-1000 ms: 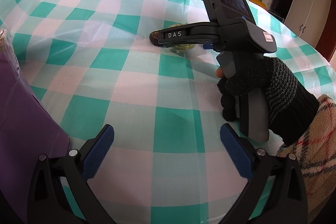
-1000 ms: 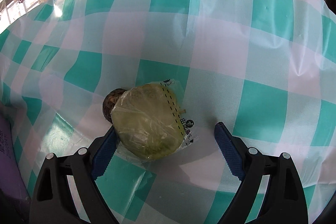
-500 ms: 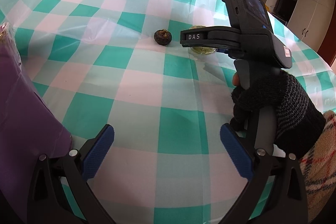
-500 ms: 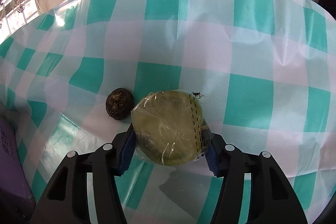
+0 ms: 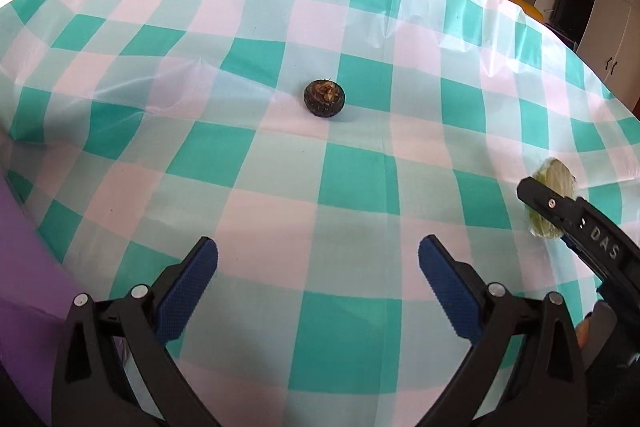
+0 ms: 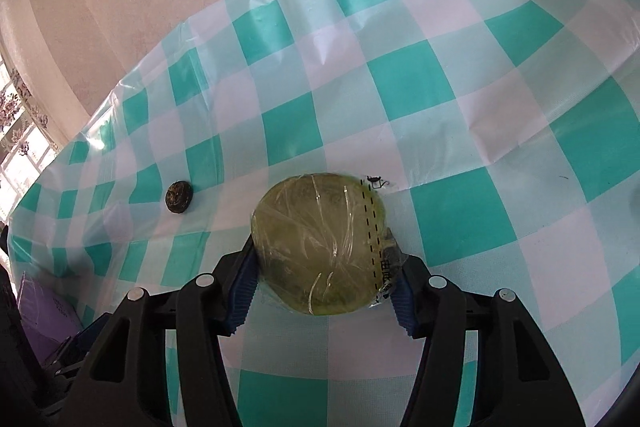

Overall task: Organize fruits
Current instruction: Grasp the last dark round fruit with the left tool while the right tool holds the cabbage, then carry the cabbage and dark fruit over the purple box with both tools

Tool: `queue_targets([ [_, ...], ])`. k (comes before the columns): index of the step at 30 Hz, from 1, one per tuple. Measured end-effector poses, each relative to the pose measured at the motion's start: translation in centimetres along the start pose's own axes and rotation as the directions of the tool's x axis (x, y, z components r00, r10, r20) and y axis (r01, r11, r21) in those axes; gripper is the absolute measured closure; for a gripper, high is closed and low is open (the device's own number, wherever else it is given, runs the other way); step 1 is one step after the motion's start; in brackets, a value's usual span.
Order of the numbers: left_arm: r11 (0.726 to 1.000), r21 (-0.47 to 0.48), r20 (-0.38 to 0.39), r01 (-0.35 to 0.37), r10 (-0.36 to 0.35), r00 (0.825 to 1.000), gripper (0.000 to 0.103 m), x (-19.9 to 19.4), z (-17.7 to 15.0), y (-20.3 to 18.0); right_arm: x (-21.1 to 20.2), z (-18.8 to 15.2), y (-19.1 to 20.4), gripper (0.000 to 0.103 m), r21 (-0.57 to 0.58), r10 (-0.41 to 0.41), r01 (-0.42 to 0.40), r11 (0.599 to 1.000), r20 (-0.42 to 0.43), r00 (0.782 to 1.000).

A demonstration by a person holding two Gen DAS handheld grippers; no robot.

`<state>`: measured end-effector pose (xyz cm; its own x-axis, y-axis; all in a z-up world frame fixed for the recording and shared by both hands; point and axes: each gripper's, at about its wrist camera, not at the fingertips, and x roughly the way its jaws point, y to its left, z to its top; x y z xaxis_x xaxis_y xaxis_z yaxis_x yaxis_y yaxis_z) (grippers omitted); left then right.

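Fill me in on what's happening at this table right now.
A person is sorting fruit with a handheld gripper in each hand. The right gripper is clamped on a green fruit wrapped in clear plastic, held above the checkered tablecloth. The left gripper is open and empty. A small dark fruit sits on the cloth, untouched.

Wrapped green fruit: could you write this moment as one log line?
right gripper: shut on wrapped green fruit | left gripper: open, empty | dark round fruit: on tablecloth
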<state>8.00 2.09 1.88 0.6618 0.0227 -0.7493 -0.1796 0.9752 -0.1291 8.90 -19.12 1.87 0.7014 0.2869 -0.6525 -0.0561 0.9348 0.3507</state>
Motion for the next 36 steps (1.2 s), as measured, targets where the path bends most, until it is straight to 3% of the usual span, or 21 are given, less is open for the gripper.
queue_targets([
  [4, 0.998, -0.012, -0.018, -0.060, 0.060, 0.998, 0.022, 4.4, 4.7, -0.7, 0.9, 0.5, 0.0, 0.047, 0.014, 0.025, -0.024, 1.000, -0.022, 0.999],
  [7, 0.994, 0.010, -0.024, -0.111, 0.111, 0.994, 0.023, 6.8, 7.2, -1.1, 1.0, 0.6, -0.2, 0.047, 0.011, 0.031, -0.031, 0.999, -0.032, 0.999],
  [10, 0.991, 0.032, -0.052, -0.130, 0.131, 0.990, 0.036, 8.8, 8.9, -1.2, 0.9, 0.5, -0.1, 0.047, 0.005, 0.048, -0.047, 0.999, -0.028, 0.998],
  [13, 0.991, 0.040, -0.055, -0.126, 0.128, 0.990, 0.039, 9.8, 9.9, -1.0, 0.9, 0.4, -0.1, 0.047, 0.002, 0.055, -0.055, 0.999, -0.028, 0.998],
  [15, 0.992, 0.052, -0.040, -0.112, 0.114, 0.993, 0.053, 9.7, 10.0, -1.2, 0.9, 0.4, -0.1, 0.047, 0.001, 0.057, -0.057, 0.998, -0.029, 0.998],
  [16, 0.991, 0.066, -0.026, -0.114, 0.116, 0.993, 0.067, 9.5, 9.8, -1.4, 0.8, 0.4, -0.1, 0.047, 0.001, 0.056, -0.056, 0.998, -0.028, 0.998],
  [21, 0.997, 0.041, 0.006, -0.067, 0.067, 0.998, 0.067, 7.7, 8.5, -1.5, 1.0, 0.3, 0.0, 0.047, 0.002, 0.060, -0.060, 0.998, -0.026, 0.998],
  [28, 0.994, -0.048, 0.041, 0.100, -0.098, 0.994, 0.068, 2.1, 3.9, -1.4, 1.0, 0.4, 0.0, 0.047, 0.004, 0.058, -0.058, 0.998, -0.032, 0.998],
  [33, 0.989, -0.037, 0.030, 0.145, -0.144, 0.989, 0.068, -0.3, -0.6, -2.5, 1.0, 0.5, 0.0, 0.047, 0.005, 0.055, -0.055, 0.998, -0.032, 0.998],
  [36, 0.988, -0.027, 0.047, 0.154, -0.152, 0.987, 0.068, -1.2, -1.4, -2.5, 0.9, 0.5, -0.1, 0.047, 0.006, 0.055, -0.055, 0.998, -0.029, 0.998],
])
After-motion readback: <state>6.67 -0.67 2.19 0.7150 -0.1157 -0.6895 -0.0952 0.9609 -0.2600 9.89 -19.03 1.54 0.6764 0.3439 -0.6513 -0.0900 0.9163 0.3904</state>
